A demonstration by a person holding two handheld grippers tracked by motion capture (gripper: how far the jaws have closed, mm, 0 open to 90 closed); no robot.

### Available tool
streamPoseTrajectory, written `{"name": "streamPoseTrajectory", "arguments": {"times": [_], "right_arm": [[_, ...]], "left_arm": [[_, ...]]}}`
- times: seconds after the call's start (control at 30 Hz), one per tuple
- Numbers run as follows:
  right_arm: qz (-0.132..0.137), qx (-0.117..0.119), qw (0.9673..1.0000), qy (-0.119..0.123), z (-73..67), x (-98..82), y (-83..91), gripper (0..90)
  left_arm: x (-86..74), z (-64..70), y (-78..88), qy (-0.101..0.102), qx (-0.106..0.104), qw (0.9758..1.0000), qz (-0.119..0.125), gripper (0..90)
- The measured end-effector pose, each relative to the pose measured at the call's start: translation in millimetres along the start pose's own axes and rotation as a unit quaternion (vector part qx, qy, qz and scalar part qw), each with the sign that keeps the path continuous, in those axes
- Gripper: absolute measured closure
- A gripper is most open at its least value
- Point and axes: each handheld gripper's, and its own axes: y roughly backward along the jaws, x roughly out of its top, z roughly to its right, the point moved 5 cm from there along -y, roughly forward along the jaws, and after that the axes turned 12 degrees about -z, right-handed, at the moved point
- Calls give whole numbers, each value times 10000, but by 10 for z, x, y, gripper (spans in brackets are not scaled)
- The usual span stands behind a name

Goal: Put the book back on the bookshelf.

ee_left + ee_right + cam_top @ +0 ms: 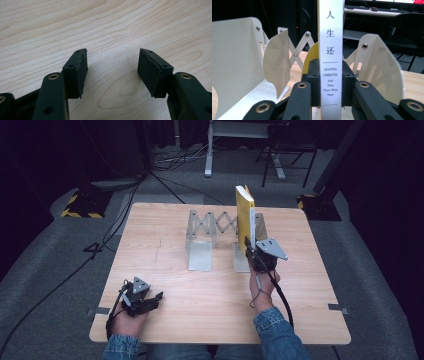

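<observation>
Paperback stiffness helps: the right tool [331,82] pinches the upright yellow white-spined book [331,50] low on its spine, a top-heavy hold; left tool [112,72] rests spread.

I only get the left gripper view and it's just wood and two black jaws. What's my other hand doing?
Observer: The right hand-held gripper is clamped on the white spine of a yellow book, held upright.
Operator: What book is it?
Observer: The spine reads Agatha Christie, And Then There Were None, below Chinese characters.
Operator: Where's it going?
Observer: I can't say for sure, but it stands at the right end of a metal expanding book rack, beside the end plate.
Operator: And my left one?
Observer: The left hand-held gripper sits open near the table's front left corner, holding nothing.
</observation>
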Motion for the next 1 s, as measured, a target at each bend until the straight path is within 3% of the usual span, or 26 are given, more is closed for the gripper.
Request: {"name": "streamPoseTrajectory", "arguments": {"times": [0.57,0.7,1.0], "right_arm": [[-339,46,9993,155,-112,-305,-144,755],[-549,49,9984,107,-100,-425,-206,755],[-647,164,9977,71,-117,-497,-250,754]], "left_arm": [[2,-1,-1,11,-5,10000,13,420],[2,2,-3,27,-19,10000,21,420],[4,3,-3,23,-26,10000,14,421]]}}
